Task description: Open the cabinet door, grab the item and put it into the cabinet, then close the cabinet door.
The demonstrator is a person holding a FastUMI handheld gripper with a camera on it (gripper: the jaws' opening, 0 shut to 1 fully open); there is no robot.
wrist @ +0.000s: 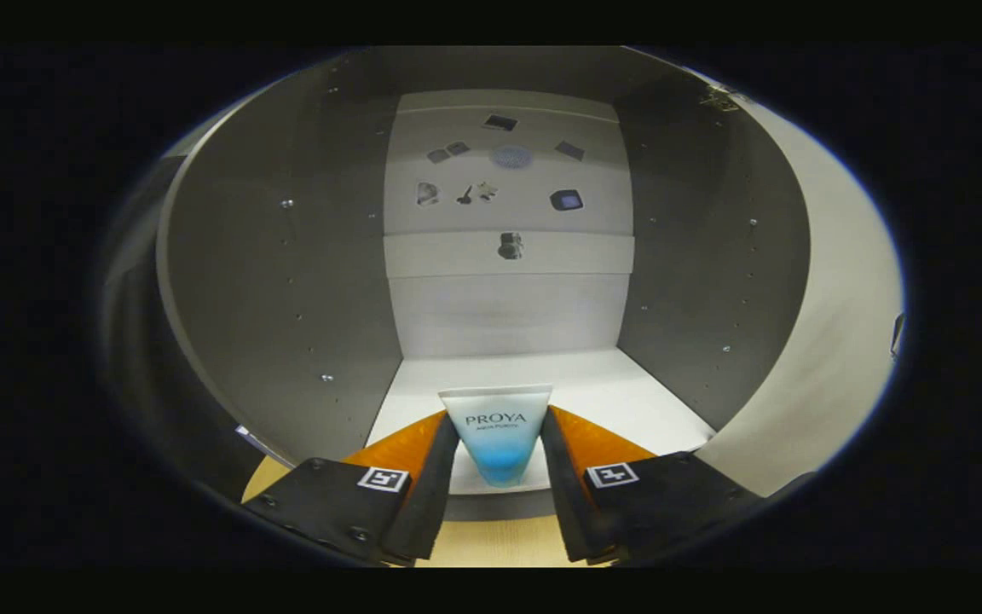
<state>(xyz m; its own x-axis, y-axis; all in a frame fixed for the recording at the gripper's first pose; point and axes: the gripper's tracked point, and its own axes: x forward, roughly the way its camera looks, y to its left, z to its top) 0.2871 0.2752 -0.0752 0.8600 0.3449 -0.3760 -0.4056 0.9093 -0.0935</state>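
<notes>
A white and blue cosmetic tube [497, 435] stands upright between my two fingers, wide crimped end up and blue end down. My gripper [498, 443] is shut on the tube, both fingers pressing its sides. The tube hangs just at the front edge of the cabinet's white floor [619, 392]. The cabinet [286, 281] is open in front of me, with grey side walls and a white back panel [508, 315]. Its open door [832, 324] swings out to the right of the fingers.
Several small stickers [499, 183] dot the upper part of the back panel. A light wooden surface [499, 541] lies below the fingers, in front of the cabinet. The left wall and right wall [713, 256] carry rows of small shelf-pin holes.
</notes>
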